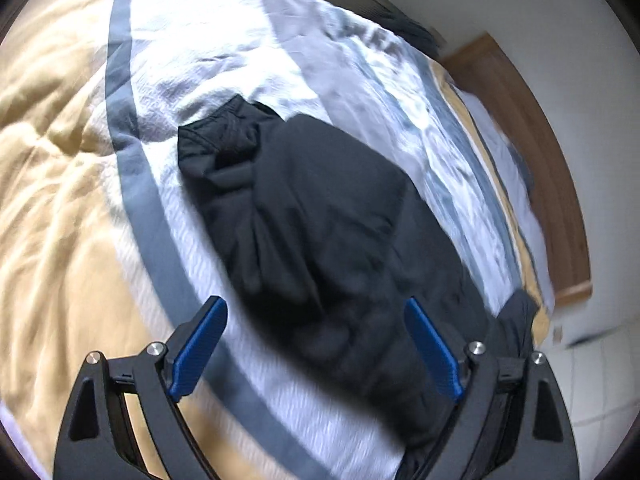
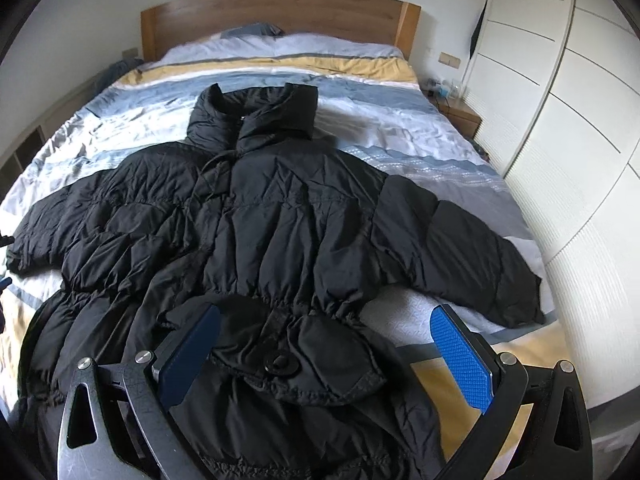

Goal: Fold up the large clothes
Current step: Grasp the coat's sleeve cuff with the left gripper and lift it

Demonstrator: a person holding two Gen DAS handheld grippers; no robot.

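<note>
A black puffer jacket [image 2: 272, 224] lies front-up across the bed, collar toward the headboard and both sleeves spread out sideways. My right gripper [image 2: 326, 320] is open above the jacket's lower hem, where a pocket flap with a round snap button [image 2: 282, 361] sits between the blue pads. In the left wrist view, one black sleeve [image 1: 320, 216] stretches away over the bedding, its cuff at the far end. My left gripper [image 1: 316, 312] hovers open over that sleeve with nothing between its fingers. The view there is motion-blurred.
The bed carries a striped duvet [image 2: 400, 132] in white, grey, blue and yellow, with a wooden headboard [image 2: 280, 12] behind. A white wardrobe [image 2: 560, 120] stands along the right side, and a small bedside table [image 2: 456, 114] with items sits beside it.
</note>
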